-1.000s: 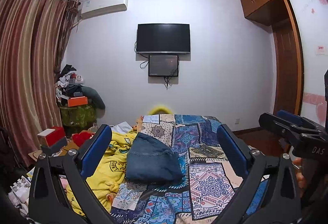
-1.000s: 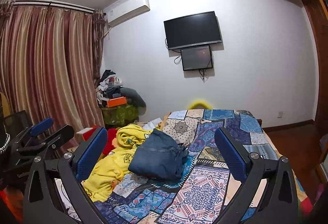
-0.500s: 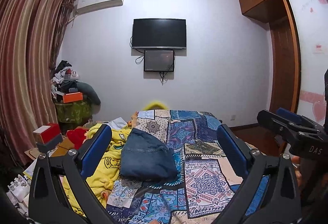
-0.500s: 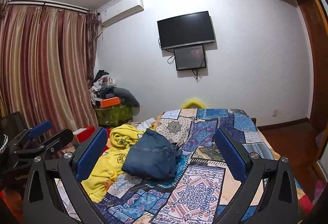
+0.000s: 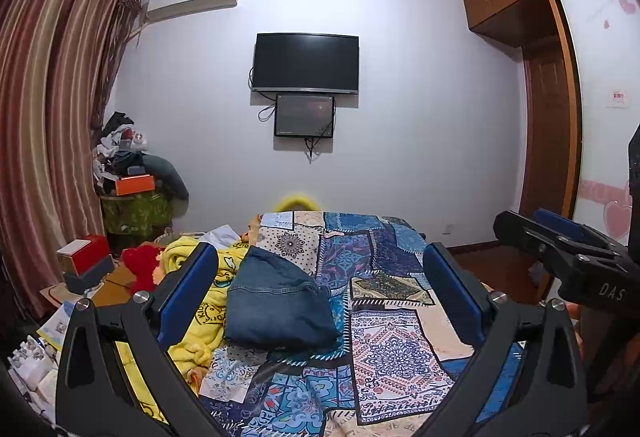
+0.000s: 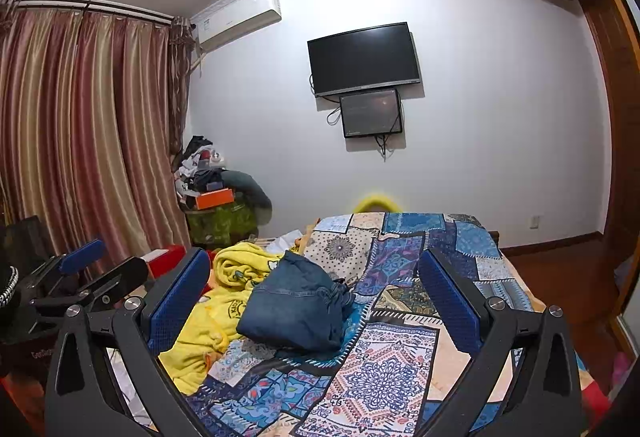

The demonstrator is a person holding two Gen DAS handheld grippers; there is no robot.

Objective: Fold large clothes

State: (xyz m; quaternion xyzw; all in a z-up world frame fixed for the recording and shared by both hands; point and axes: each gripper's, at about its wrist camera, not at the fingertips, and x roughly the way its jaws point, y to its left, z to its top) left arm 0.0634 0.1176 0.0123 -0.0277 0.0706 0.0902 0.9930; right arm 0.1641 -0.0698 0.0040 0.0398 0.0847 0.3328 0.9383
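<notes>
A folded blue denim garment [image 5: 276, 309] lies on the patchwork bed cover [image 5: 392, 341]; it also shows in the right wrist view [image 6: 296, 309]. A crumpled yellow garment [image 5: 200, 317] lies to its left, also seen in the right wrist view [image 6: 224, 301]. My left gripper [image 5: 320, 293] is open and empty, held above the near end of the bed. My right gripper [image 6: 316, 297] is open and empty at about the same height. Each gripper shows at the edge of the other's view: the right one [image 5: 560, 249], the left one [image 6: 80, 277].
A TV [image 5: 306, 63] hangs on the far wall. A cluttered pile with an orange box [image 5: 134, 183] stands in the left corner by the curtains [image 5: 44, 141]. A red box [image 5: 84, 253] sits left of the bed. A wooden wardrobe [image 5: 548, 109] stands on the right.
Both grippers have tilted slightly upward and drifted, so the bed and clothes sit lower in view. The clothes have not moved. Both stay open.
</notes>
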